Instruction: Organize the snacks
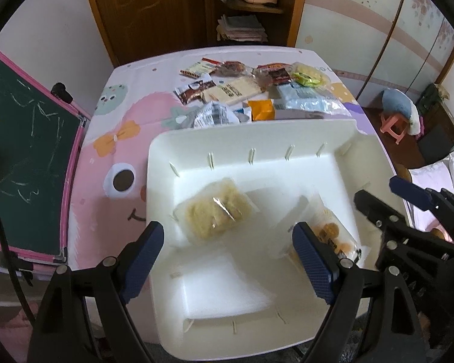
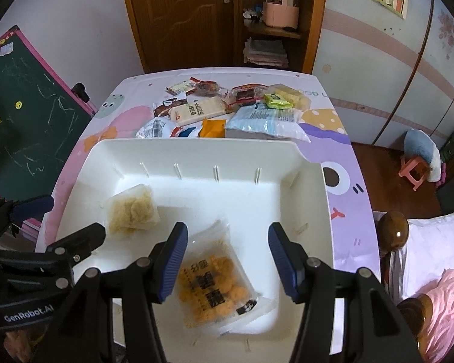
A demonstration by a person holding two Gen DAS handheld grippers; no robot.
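A white bin (image 1: 251,134) (image 2: 196,148) stands on the cartoon-print table. Inside lie a clear pack of pale crumbly snack (image 1: 215,210) (image 2: 133,210) and a clear pack of orange puffs (image 1: 333,236) (image 2: 215,275). My left gripper (image 1: 227,260) hangs open over the bin floor, just in front of the pale pack, with nothing between its fingers. My right gripper (image 2: 227,260) is open above the orange pack, its pads clear of the wrapper. Each gripper shows at the edge of the other's view. A heap of snack packets (image 1: 251,90) (image 2: 227,109) lies beyond the bin.
A green chalkboard (image 1: 24,151) with a pink frame stands left of the table. A brown door and shelf (image 2: 272,18) are behind it. At right are a pink stool (image 2: 411,169) and a bed with a wooden post (image 2: 392,230).
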